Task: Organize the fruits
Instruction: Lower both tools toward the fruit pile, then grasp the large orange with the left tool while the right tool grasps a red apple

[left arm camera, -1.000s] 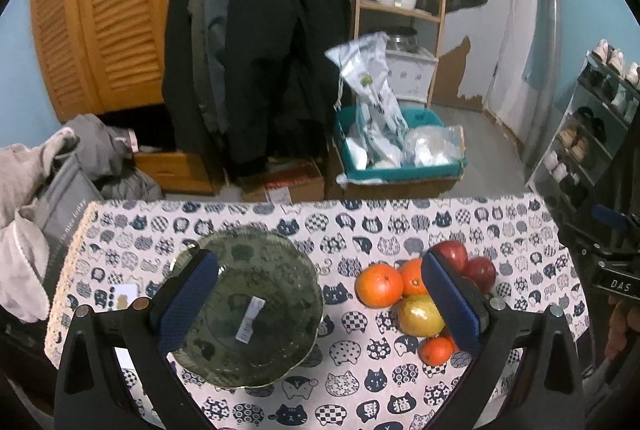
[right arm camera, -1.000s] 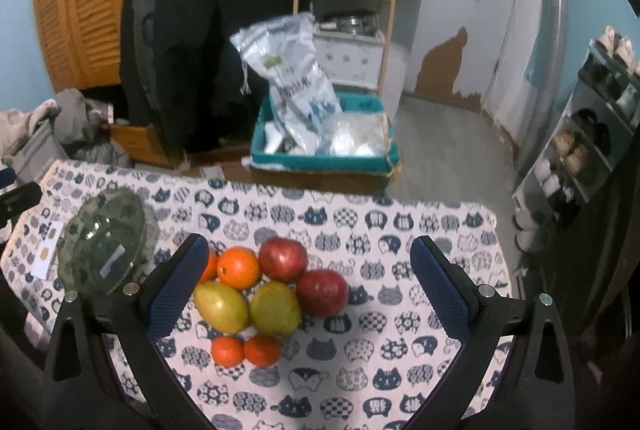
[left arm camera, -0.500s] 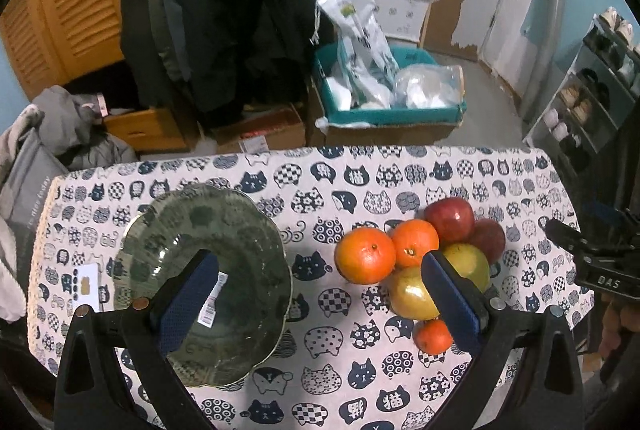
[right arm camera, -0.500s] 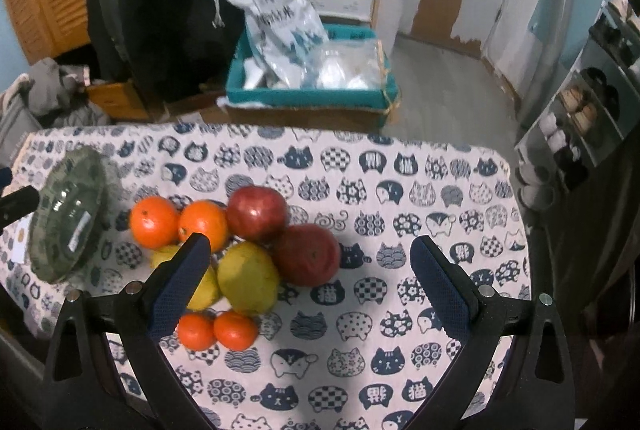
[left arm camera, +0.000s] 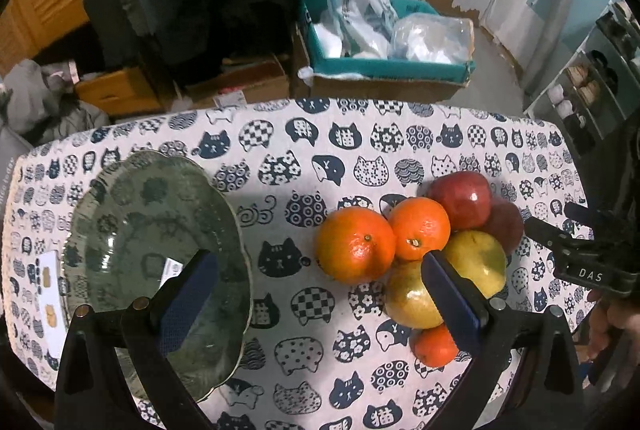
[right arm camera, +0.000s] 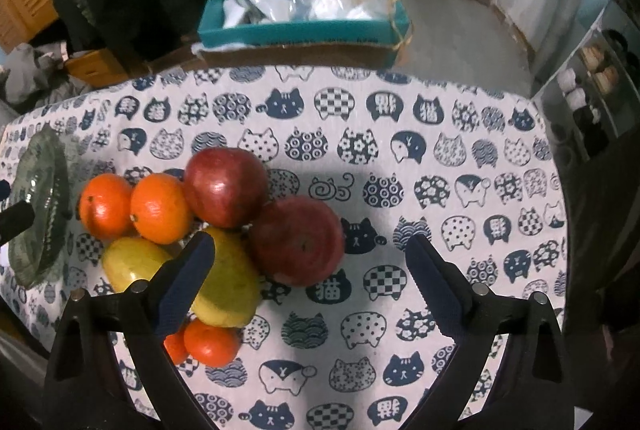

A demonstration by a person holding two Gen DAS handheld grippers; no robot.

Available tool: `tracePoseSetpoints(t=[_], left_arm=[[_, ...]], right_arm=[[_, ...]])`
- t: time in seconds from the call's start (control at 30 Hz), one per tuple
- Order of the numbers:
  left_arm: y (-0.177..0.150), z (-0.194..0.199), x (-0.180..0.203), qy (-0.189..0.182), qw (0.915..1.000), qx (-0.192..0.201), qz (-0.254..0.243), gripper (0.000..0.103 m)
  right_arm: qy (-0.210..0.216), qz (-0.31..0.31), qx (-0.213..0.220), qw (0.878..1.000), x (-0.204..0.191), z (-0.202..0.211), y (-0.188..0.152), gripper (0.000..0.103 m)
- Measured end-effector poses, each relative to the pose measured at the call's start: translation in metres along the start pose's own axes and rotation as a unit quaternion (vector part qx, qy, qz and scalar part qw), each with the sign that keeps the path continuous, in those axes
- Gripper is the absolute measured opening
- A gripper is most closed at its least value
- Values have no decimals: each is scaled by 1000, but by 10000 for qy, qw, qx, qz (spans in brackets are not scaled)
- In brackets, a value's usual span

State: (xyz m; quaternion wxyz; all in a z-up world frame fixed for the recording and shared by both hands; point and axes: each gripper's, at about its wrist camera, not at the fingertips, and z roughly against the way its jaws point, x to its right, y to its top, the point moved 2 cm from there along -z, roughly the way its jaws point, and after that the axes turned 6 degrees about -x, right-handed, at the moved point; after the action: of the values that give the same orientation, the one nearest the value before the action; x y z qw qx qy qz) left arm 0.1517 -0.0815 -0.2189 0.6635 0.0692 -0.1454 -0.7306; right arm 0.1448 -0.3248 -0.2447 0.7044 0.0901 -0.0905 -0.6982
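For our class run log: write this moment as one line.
fruit pile on cloth | bowl empty | left gripper open, empty | right gripper closing, nothing held

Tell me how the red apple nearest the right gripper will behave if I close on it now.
The near red apple looks round and glossy, so it could slip or roll from the pads. It seems to touch the yellow-green fruit and the other apple, so moving it may nudge them. The right gripper is closing, nothing gripped.
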Motion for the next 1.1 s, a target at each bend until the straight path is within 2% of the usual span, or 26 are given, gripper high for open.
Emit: tracePoseSetpoints(t=[0.13,0.4,0.57,0.7,0.77,0.8,0.83,1.0,1.1], left_arm=[[3,-15,5,42,9999,-133,-64,102],[6,-38,16,95,9989,-370,-273,101],[6,-50,18,-4,9980,-547,-308,91],[5,-60,20,-109,9972,-670,-325,90],[5,-66,21,-122,9966,-730,-352,90],[5,-68,22,-129,9964,-757,-361,90],[4,-72,22,-149,9960,-803,-362,89],[4,-81,22,-309,9950,-896,-301,81],[5,-85,21,-399,9943,-951,-260,71]], right_arm=[[81,-42,-226,9997,4,-18,1,90],[292,-150,-517,9981,6,-40,2,90],[455,-231,-649,9966,6,-53,3,84],[614,-291,-700,9952,7,-58,4,83],[720,-314,-718,9943,6,-61,7,79],[824,-333,-733,9933,5,-62,7,72],[873,-353,-741,9928,5,-65,10,72],[744,-302,-608,9949,6,-64,14,70],[461,-335,-441,9974,15,-59,16,67]])
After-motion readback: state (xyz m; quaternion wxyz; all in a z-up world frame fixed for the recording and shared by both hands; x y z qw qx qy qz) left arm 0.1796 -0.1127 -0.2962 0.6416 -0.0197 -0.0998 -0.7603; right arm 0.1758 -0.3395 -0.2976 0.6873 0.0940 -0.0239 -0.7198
